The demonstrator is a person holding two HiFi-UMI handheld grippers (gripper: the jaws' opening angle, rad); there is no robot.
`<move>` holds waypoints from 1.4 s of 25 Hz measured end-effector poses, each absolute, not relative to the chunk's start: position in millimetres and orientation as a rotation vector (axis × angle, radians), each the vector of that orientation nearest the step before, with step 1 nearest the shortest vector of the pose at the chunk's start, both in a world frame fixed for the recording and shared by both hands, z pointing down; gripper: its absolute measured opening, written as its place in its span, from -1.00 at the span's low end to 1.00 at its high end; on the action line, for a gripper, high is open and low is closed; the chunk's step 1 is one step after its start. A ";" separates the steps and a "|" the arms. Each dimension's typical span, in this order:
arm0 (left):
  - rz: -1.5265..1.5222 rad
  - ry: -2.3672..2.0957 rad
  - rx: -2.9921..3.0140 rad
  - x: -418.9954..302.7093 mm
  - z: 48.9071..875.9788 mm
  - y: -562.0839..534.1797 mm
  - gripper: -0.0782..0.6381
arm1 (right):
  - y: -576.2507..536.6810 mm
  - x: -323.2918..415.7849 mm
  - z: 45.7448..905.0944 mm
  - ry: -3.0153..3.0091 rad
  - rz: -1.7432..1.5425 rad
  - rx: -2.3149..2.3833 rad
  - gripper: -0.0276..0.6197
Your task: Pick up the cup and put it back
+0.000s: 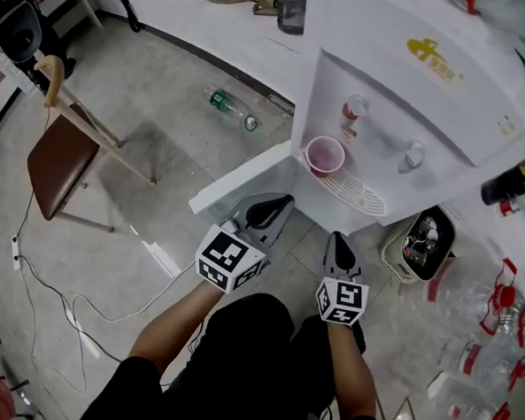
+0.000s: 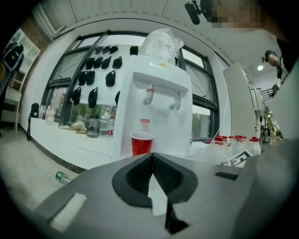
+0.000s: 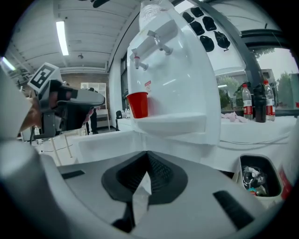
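Observation:
A red cup stands upright on the drip tray of a white water dispenser, under its left tap. In the left gripper view the cup is straight ahead at some distance; in the right gripper view the cup sits up and to the left. My left gripper hovers low in front of the dispenser, short of the cup, jaws together and empty. Beside it, my right gripper is also shut with nothing in it.
A brown chair stands at the left, with cables trailing over the floor. A green bottle lies on the floor by a long white table. A waste bin sits right of the dispenser, several water bottles beyond.

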State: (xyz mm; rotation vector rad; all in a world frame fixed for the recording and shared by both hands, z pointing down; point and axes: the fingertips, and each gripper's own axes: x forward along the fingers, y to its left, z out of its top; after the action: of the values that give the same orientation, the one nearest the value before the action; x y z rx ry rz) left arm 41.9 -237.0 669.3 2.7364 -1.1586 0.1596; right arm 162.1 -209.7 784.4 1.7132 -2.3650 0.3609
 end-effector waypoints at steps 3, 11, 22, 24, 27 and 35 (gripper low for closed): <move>0.194 -1.170 2.681 34.9 667.6 -232.5 -0.76 | -208.0 159.6 772.2 -2.327 0.433 1.704 -0.93; 0.250 -1.192 2.515 26.9 611.3 -212.1 -0.76 | -189.0 142.4 695.7 -2.248 0.684 1.667 -0.93; 0.314 -1.236 2.421 16.4 421.6 -132.5 -0.76 | -116.1 131.9 514.8 -2.182 0.800 1.585 -0.93; 0.316 -1.235 2.409 17.6 382.6 -110.2 -0.76 | -98.6 133.3 472.0 -2.182 0.805 1.580 -0.93; 0.297 -1.228 2.372 19.3 324.0 -75.7 -0.76 | -70.3 138.3 403.8 -2.183 0.797 1.575 -0.93; 0.253 -1.271 2.399 11.3 182.1 -1.3 -0.76 | -4.6 137.5 251.4 -2.244 0.783 1.604 -0.93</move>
State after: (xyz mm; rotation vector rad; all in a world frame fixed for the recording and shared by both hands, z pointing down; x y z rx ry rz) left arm 11.3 -1.3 182.1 2.3988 -1.2713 0.2527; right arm 137.5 -4.6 251.4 1.6041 -2.2437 0.7827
